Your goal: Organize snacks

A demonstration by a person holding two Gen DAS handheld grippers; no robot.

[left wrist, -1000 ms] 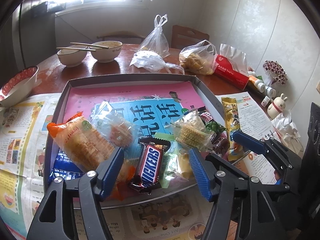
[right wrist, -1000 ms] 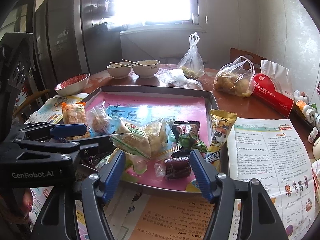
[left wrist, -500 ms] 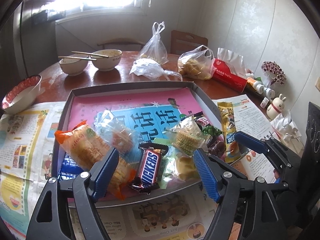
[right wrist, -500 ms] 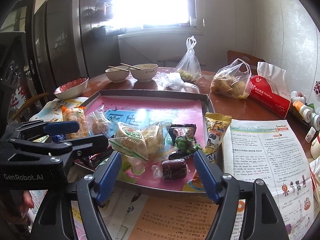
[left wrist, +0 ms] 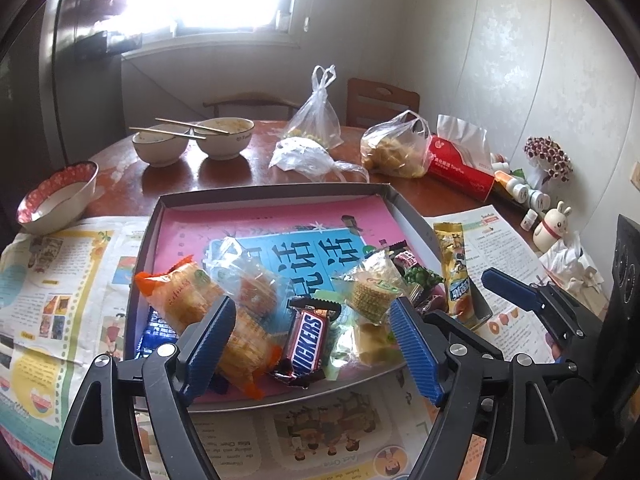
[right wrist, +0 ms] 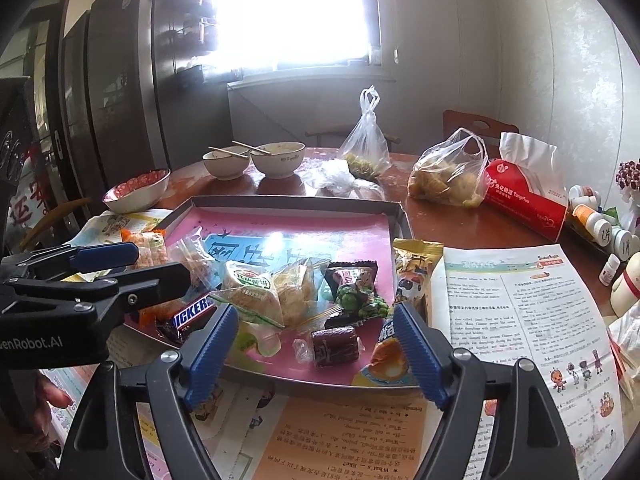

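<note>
As we pull back from the tray [left wrist: 276, 194] | both claws released, left gripper [left wrist: 310, 342] and right gripper [right wrist: 314, 350] empty | snacks piled at tray's near edge, chocolate bar [left wrist: 306, 340] frontmost | yellow packet [right wrist: 406, 276] over tray's right rim | sorting stage unclear

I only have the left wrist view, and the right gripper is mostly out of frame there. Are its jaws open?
Observer: Yes. In the right wrist view, the right gripper has its jaws wide apart and holds nothing.
Operator: What lies in front of it?
Observer: A dark red wrapped candy lies on the tray, close to the near rim.
Operator: Anything I am missing around my left gripper?
Observer: Fingertips of a hand show just beneath the body of the left gripper.
</note>
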